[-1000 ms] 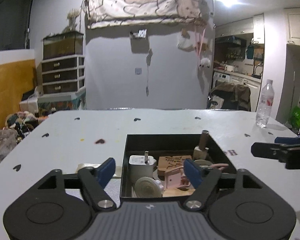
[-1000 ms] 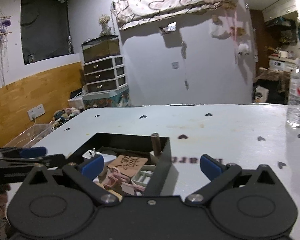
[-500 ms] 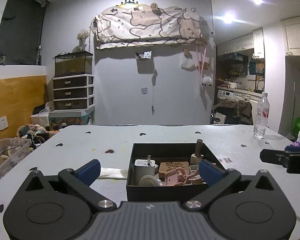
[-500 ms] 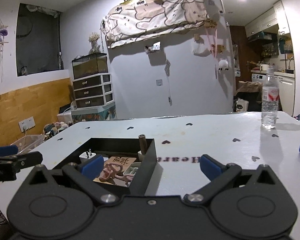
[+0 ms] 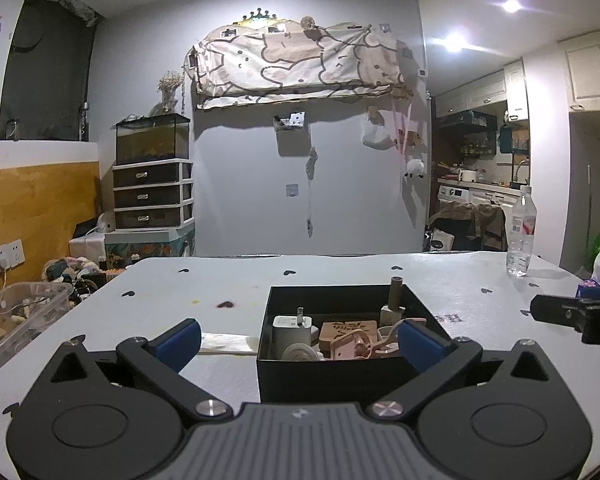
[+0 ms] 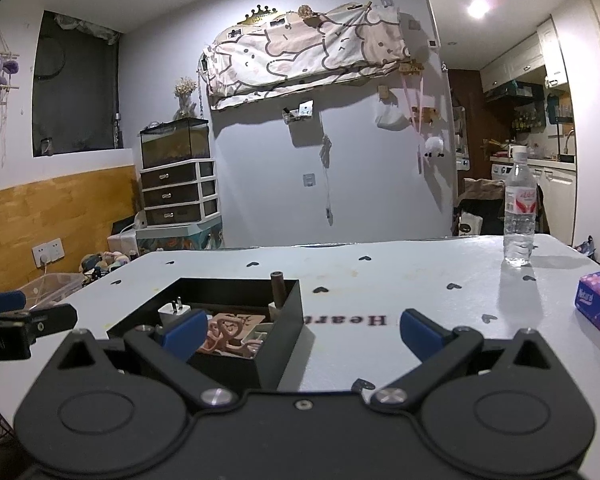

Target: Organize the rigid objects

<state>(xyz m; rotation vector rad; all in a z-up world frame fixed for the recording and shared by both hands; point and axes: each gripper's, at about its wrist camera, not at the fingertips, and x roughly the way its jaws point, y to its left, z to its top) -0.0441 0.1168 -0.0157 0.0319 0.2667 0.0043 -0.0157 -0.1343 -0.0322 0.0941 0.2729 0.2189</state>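
A black open box (image 5: 324, 372) sits on the white table (image 5: 220, 288). It holds a white plug adapter (image 5: 291, 327), a carved wooden block (image 5: 348, 328), pink clips (image 5: 356, 346), a roll of tape and a brown-capped bottle (image 5: 395, 300). My left gripper (image 5: 298, 340) is open and empty, in front of the box. My right gripper (image 6: 302, 330) is open and empty, to the right of the box (image 6: 236, 368), its left finger over the box's near corner. Each gripper shows at the edge of the other's view.
A water bottle (image 6: 519, 216) stands at the table's far right. A purple tissue pack (image 6: 599, 306) lies near the right edge. A strip of paper (image 5: 228, 343) lies left of the box. A clear bin (image 5: 16, 312) sits off the table's left side.
Both grippers have pulled back and levelled out, away from the box. The left gripper's jaws have opened wider. The box contents have not moved.
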